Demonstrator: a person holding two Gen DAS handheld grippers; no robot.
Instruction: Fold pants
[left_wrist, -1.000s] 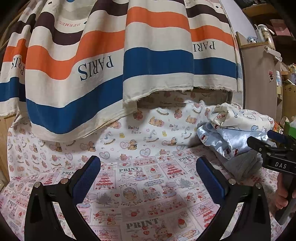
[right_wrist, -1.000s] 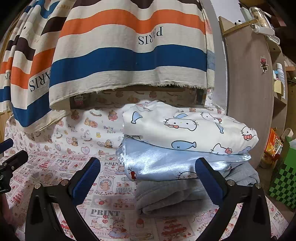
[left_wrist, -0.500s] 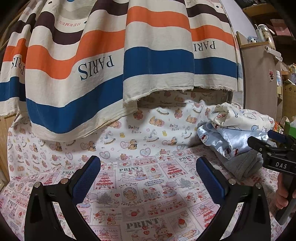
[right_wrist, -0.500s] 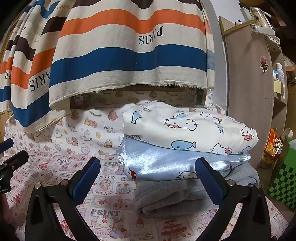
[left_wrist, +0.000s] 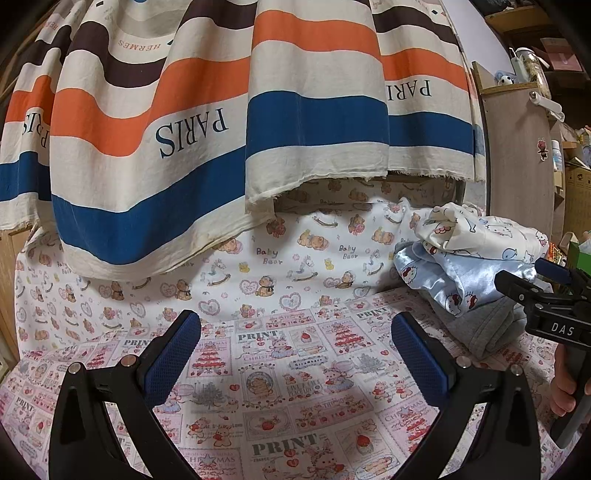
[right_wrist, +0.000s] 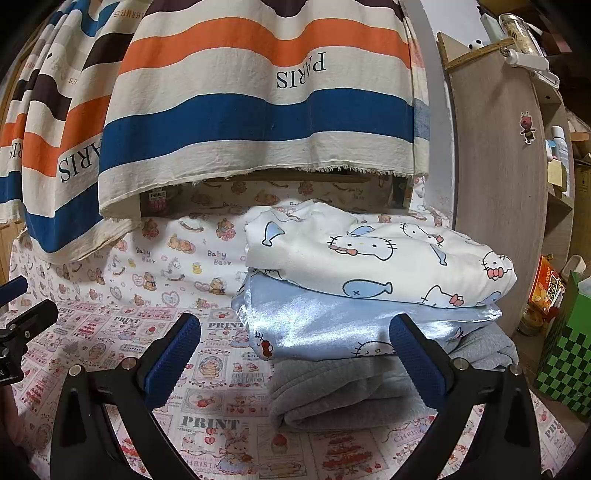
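A: Striped curtain (right_wrist: 258, 122) behind, printed cloth (left_wrist: 280, 369) over the bench. Pants?

B: 3 folded pieces stacked at the right edge: white (right_wrist: 380, 254), satin blue (right_wrist: 332, 325), grey fleece (right_wrist: 343, 395).

A: Handling?

B: Soft, light; satin probably slippery. Pinch a hem. Left tool (left_wrist: 295, 354) and right tool (right_wrist: 295, 354) both wide, empty.

The top pants (right_wrist: 380, 254) are white with cats and blue fish. The shiny pants (right_wrist: 325, 325) under them are light blue. The bottom pants (right_wrist: 343, 395) are gray. The curtain (left_wrist: 221, 110) has orange, blue, brown and cream stripes. The sheet (left_wrist: 280, 354) is pink and white with bears.
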